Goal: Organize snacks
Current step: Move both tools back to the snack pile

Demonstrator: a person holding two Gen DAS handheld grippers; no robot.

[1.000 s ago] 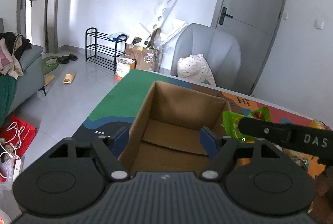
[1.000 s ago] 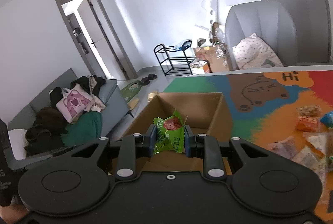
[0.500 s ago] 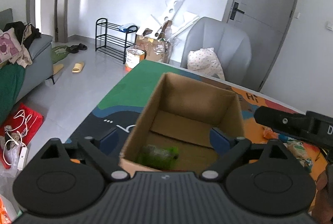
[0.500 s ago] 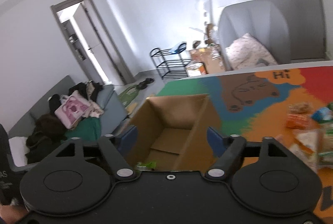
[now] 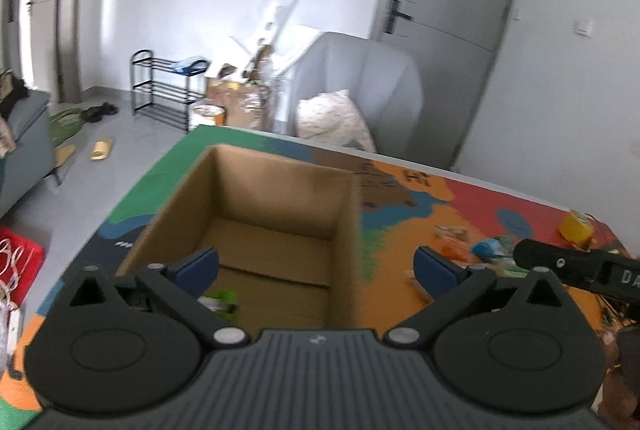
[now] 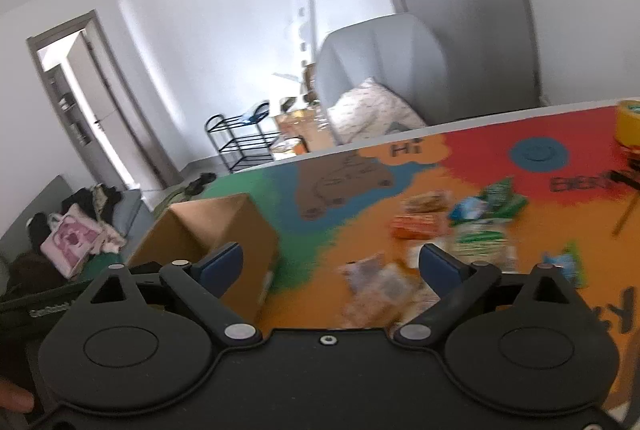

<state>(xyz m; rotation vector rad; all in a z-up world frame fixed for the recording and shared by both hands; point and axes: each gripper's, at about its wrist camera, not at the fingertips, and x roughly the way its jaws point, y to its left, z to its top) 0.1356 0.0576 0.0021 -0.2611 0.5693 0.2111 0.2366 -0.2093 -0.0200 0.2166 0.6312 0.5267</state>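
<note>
Left tongs [image 5: 316, 264] opening, empty, above cardboard box [image 5: 280, 198], green snack packet [image 5: 220, 302] inside below them

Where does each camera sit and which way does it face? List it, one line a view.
Left wrist: on the left gripper, looking down into the box with a green packet inside; the right gripper's finger shows.
Right wrist: on the right gripper, jaws opening and empty, facing the snacks on the mat.
Shared: box, mat, chair, door.
</note>
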